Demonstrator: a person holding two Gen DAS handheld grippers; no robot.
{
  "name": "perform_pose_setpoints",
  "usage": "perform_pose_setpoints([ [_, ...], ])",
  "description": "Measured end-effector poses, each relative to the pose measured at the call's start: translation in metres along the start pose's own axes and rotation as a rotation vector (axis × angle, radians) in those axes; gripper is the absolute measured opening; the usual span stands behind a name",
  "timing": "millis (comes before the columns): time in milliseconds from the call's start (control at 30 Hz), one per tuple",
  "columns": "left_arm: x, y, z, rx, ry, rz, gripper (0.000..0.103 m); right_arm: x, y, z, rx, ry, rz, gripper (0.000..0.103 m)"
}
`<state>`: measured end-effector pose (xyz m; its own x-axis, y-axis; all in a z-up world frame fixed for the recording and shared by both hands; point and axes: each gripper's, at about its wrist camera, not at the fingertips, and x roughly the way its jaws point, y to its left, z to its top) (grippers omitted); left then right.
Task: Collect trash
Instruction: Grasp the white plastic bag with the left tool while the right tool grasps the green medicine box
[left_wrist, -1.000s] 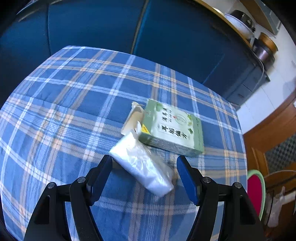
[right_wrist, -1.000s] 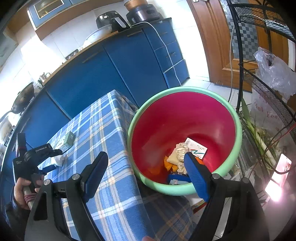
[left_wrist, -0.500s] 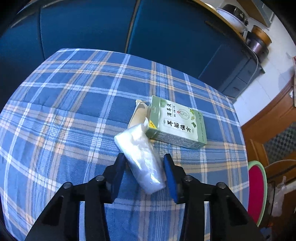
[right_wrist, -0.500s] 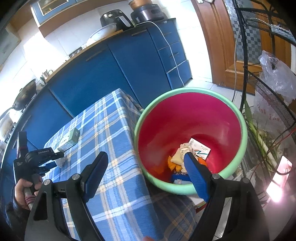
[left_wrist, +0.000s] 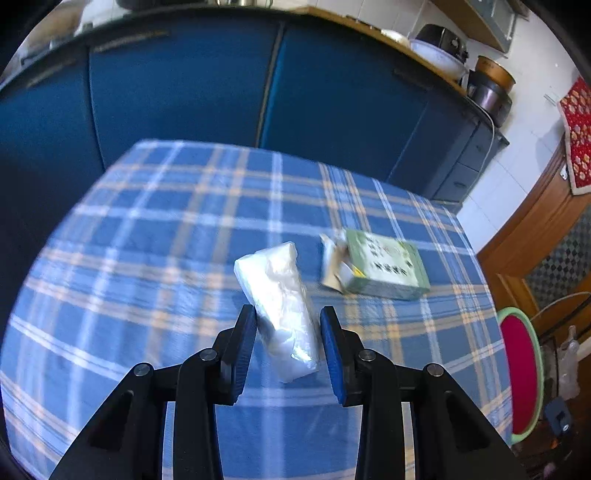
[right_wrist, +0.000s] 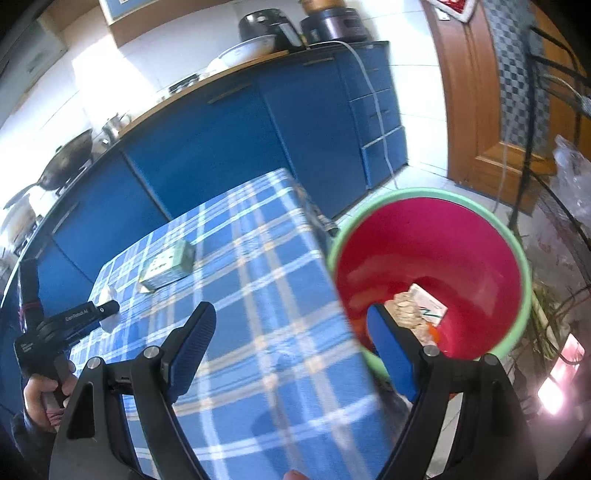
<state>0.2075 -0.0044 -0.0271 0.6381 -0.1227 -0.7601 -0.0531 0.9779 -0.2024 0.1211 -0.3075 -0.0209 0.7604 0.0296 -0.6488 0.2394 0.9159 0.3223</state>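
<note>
My left gripper (left_wrist: 288, 332) is shut on a clear plastic bag (left_wrist: 277, 299), held tilted up off the blue plaid table (left_wrist: 147, 258). A green box (left_wrist: 384, 267) with torn flaps lies on the table to the right of it. In the right wrist view my right gripper (right_wrist: 291, 328) is open and empty, over the table's corner beside the pink bin (right_wrist: 428, 254) with a green rim. The bin holds several pieces of trash (right_wrist: 413, 314). The left gripper (right_wrist: 74, 317) and the green box (right_wrist: 168, 266) show at the far left there.
Blue kitchen cabinets (left_wrist: 221, 81) stand behind the table. The pink bin (left_wrist: 521, 369) is off the table's right edge. A wooden door (right_wrist: 476, 92) and a black wire rack (right_wrist: 554, 110) with plastic bags stand to the right.
My left gripper closed on the plastic bag and lifted it off the table, away from the green box. My right gripper swung left, from over the bin toward the table.
</note>
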Motion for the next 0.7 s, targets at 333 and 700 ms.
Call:
perform_pose_setpoints([
  [333, 0.005, 0.036, 0.02, 0.084, -0.047, 0.095, 0.037, 0.027, 0.067, 0.012, -0.104, 0.036, 0.025, 0.085],
  [700, 0.029, 0.062, 0.022, 0.057, -0.063, 0.116, 0.037, 0.093, 0.14, 0.017, -0.213, 0.083, 0.051, 0.099],
])
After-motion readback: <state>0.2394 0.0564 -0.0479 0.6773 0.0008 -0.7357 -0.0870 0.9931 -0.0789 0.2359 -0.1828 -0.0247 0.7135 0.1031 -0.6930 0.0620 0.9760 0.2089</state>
